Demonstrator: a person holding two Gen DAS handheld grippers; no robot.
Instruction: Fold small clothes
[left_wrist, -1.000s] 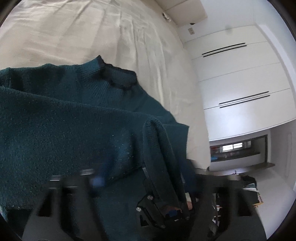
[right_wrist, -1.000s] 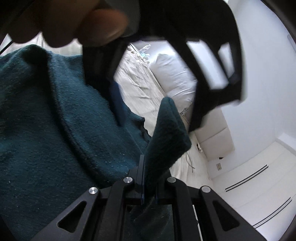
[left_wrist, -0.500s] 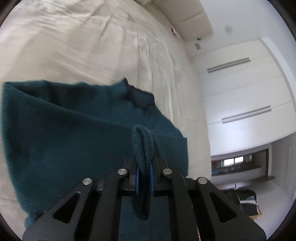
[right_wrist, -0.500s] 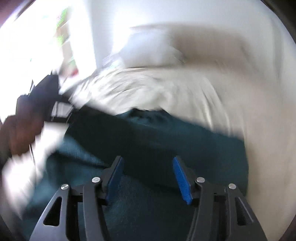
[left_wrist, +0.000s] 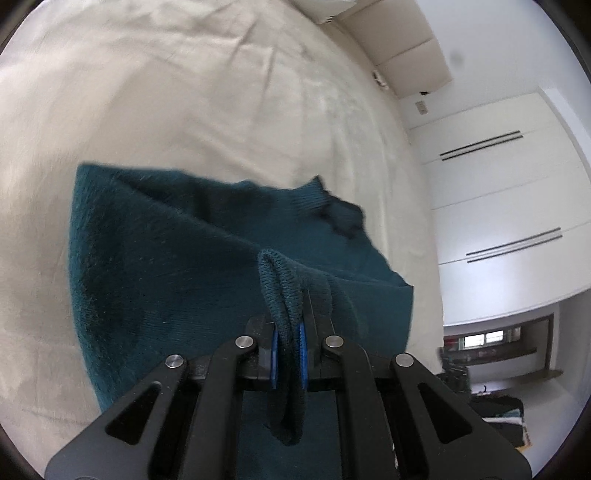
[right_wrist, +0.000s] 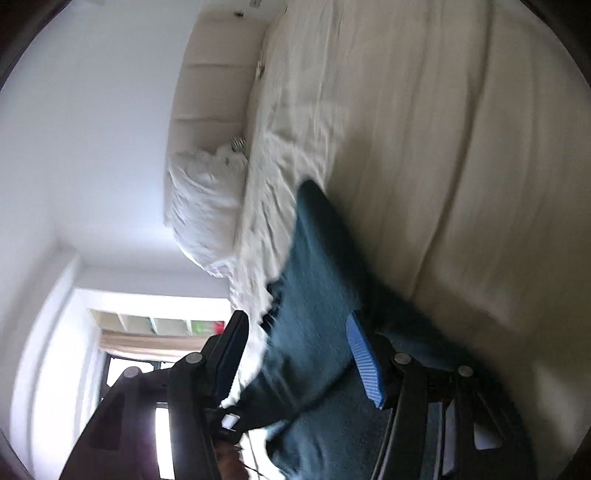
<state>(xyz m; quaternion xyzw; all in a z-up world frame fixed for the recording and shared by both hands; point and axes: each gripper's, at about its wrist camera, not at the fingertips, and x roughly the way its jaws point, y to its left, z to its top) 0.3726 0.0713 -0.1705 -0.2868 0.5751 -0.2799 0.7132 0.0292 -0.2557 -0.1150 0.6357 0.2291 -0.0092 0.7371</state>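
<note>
The left gripper (left_wrist: 287, 341) is clamped tight on a bunched, ribbed edge of the teal sweater (left_wrist: 177, 280); the pinched fold rises as a narrow loop between the 2 blue pads (left_wrist: 273, 350) and a short tail of the same knit hangs down just behind them; from that pinch the sweater spreads forward and to the left over the cream bedsheet (left_wrist: 184, 92), its far edge lying flat on the sheet and its dark collar (left_wrist: 343, 218) sitting ahead and to the right of the gripper; the cloth closest to the gripper is lifted and slopes down toward the bed; beyond the bed's right side stand white wardrobe doors (left_wrist: 498, 192) with dark slot handles

In the right wrist view the picture is tilted and blurred; the right gripper (right_wrist: 299, 354) stands wide open with nothing between its fingers (right_wrist: 364, 363), the blue-padded one on the right clearly apart from the darker one on the left; the teal sweater (right_wrist: 317, 280) lies ahead of and beneath the open fingers, running as a long strip away from them across the cream bedsheet (right_wrist: 443, 147); whether the fingers touch the knit cannot be told from the blur; a rumpled white pillow (right_wrist: 199, 206) rests at the head of the bed against a pale padded headboard (right_wrist: 210, 88), well apart from the sweater
</note>
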